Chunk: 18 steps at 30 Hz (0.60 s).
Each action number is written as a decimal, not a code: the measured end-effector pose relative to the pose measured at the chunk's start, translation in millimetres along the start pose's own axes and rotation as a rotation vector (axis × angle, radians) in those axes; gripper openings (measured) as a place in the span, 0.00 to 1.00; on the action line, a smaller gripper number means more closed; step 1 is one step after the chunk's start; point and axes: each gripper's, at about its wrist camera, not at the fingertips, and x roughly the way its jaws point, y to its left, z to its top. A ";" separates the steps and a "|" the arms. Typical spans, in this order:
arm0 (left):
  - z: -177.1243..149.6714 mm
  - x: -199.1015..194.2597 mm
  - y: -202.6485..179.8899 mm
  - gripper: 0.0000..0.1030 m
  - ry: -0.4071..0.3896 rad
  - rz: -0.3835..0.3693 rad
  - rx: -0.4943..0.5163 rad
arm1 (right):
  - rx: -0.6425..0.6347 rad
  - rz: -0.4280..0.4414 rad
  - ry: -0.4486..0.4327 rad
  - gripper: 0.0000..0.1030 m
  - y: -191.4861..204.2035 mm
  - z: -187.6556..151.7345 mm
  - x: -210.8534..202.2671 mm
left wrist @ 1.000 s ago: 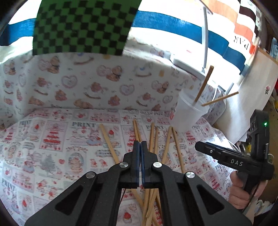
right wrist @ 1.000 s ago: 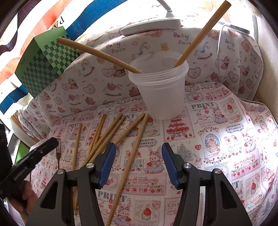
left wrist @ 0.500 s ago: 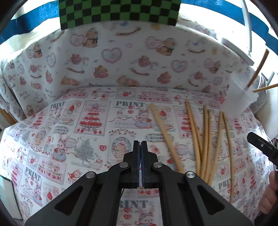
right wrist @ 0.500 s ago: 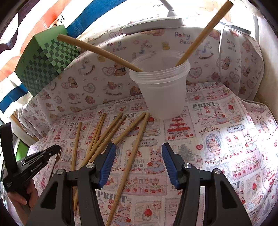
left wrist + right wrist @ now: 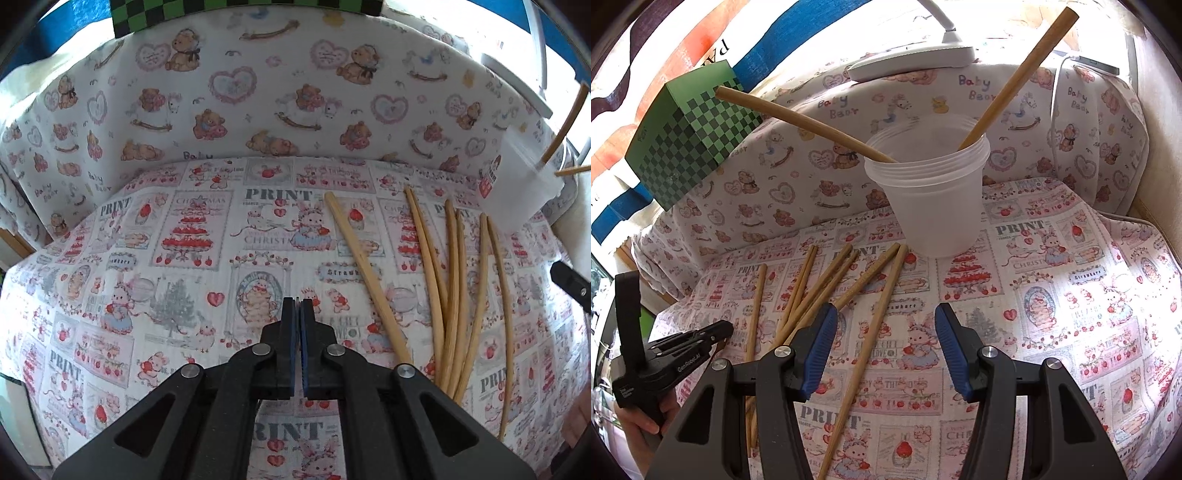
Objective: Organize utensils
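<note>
Two sets of tongs: left tongs shut and empty, now swung away from the chopsticks to bare cloth; right tongs half open over one stick, unmoved. Far right, the cup holds two. Seven wait on the bench, so the right looks next to pick.

Your chopsticks: tan bamboo. Cup: frosted translucent white. Cloth under them: white, red strawberry, bunny and "PRINT" panels. Far backdrop fabric: white, brown teddy bears, pink hearts. Box far left: green-black checks. Your gripper pads: blue, on black frames.
</note>
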 end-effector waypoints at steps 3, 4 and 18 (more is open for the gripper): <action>5.6 3.9 5.6 0.01 -0.023 -0.010 -0.018 | -0.001 -0.002 0.008 0.56 0.4 -0.2 2.4; 6.0 2.7 5.3 0.00 -0.017 -0.018 -0.020 | -0.004 -0.001 0.009 0.56 1.0 -0.4 3.1; -3.7 -134.8 12.3 0.00 -0.518 -0.142 -0.014 | 0.044 0.039 -0.012 0.32 -4.6 2.5 -2.4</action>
